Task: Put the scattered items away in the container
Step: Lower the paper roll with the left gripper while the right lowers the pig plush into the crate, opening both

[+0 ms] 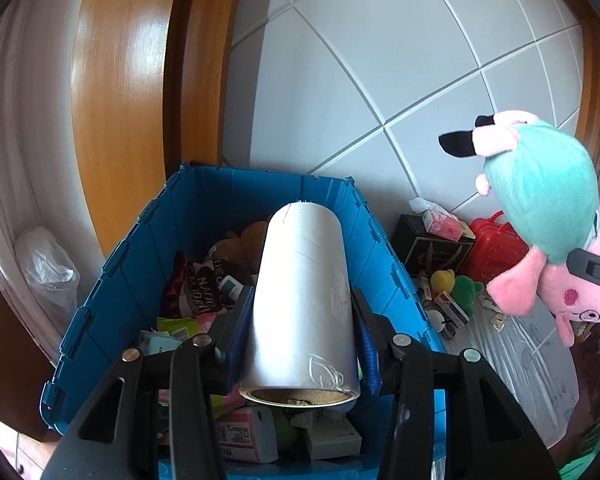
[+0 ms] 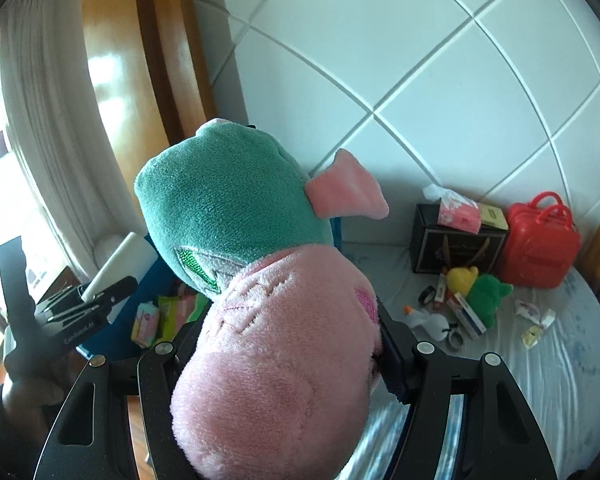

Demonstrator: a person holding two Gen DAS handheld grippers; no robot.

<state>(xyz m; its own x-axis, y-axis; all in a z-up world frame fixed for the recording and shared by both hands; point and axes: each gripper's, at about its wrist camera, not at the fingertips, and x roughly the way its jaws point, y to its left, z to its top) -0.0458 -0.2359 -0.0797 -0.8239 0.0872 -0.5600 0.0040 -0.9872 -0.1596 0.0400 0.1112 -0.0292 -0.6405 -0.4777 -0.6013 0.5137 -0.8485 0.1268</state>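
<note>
My left gripper (image 1: 302, 320) is shut on a white roll of film (image 1: 304, 280) wound on a cardboard tube, and holds it over the blue crate (image 1: 112, 280). The crate holds packets, boxes and a brown soft toy. A pink and teal plush pig (image 2: 228, 200) is clamped by its pink head in my right gripper (image 2: 292, 340), its teal body pointing away. From the left wrist view the plush pig (image 1: 548, 200) hangs in the air to the right of the crate. The right wrist view shows the left gripper (image 2: 100, 296) with the roll (image 2: 124, 260) at the left.
On the bed sheet to the right lie a black box (image 2: 456, 244) with a pink tissue pack, a red case (image 2: 536, 244), a yellow and a green toy (image 2: 484, 292), small boxes and sachets. A padded white headboard stands behind. A plastic bag (image 1: 48, 272) sits left of the crate.
</note>
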